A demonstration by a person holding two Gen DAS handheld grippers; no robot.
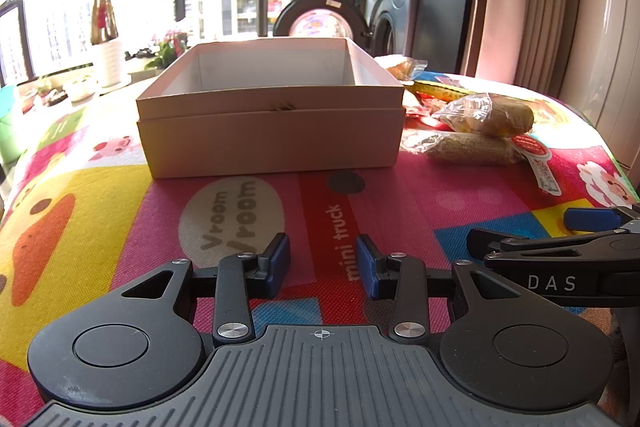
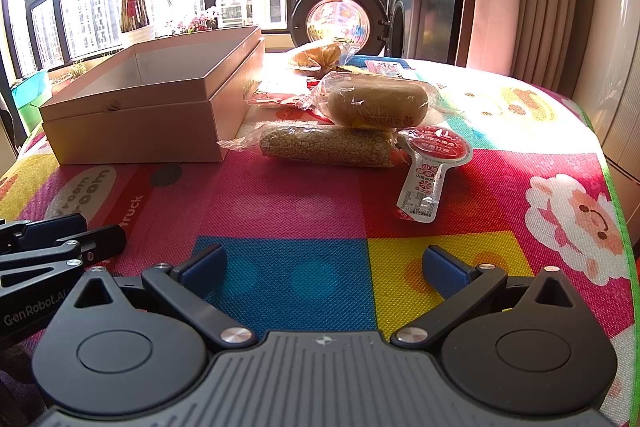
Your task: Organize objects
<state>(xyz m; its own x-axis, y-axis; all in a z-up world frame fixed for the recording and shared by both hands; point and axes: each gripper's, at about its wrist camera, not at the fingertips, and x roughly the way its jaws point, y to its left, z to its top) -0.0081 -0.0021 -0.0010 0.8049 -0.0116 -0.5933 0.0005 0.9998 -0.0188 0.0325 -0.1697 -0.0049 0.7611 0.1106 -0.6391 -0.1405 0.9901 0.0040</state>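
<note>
Cardboard makes the one open box (image 2: 140, 115) at the left centre of the right wrist view; beside it one grain bar (image 2: 326, 147) lies with its long axis across the frame, one wrapped bun (image 2: 376, 105) resting on it and one red sauce packet (image 2: 430, 167) pointing its handle toward the camera. Both grippers hover over the colourful mat (image 2: 300, 195), holding nothing: the right gripper (image 2: 324, 267) has its fingers spread wide, the left gripper (image 1: 322, 261) has them partly apart. More wrapped snacks (image 2: 316, 57) lie behind the bun, and nothing stands between grippers and packets.

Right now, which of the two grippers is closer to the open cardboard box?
Left. The left gripper faces the box straight ahead; the right gripper sits off to the box's right, nearer the wrapped snacks.
</note>
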